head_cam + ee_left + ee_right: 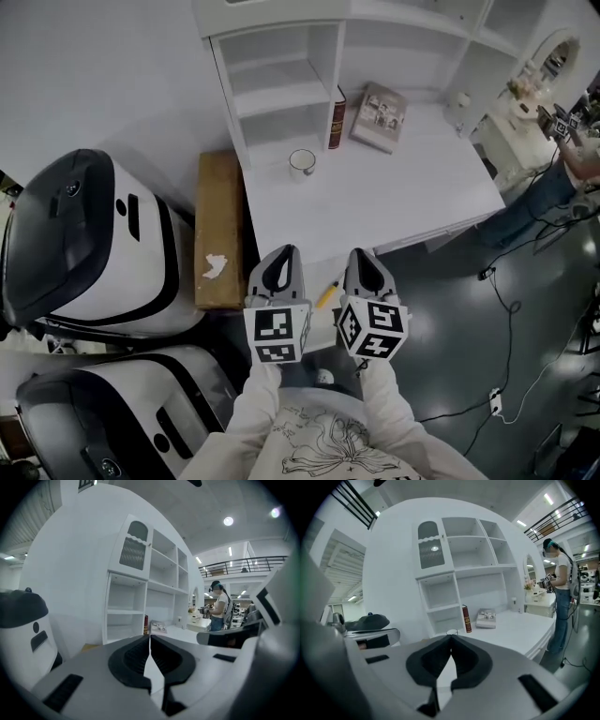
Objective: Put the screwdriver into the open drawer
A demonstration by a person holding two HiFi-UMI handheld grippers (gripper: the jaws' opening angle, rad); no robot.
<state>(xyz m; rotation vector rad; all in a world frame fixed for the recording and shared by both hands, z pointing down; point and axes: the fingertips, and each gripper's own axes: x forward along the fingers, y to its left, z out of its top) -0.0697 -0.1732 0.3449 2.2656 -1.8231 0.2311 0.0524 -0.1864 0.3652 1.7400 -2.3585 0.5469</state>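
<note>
A screwdriver with a yellow handle shows in the head view, in the narrow gap between my two grippers, just below the white desk's front edge. It seems to lie in the open white drawer, most of which the grippers hide. My left gripper is shut and holds nothing; in its own view the tips meet. My right gripper is likewise shut and empty, its jaws closed together. Both point toward the desk and its shelves.
On the desk stand a white cup, a red book and a flat box. A brown wooden board and two white-and-black machines lie left. A person stands at the right, with cables on the floor.
</note>
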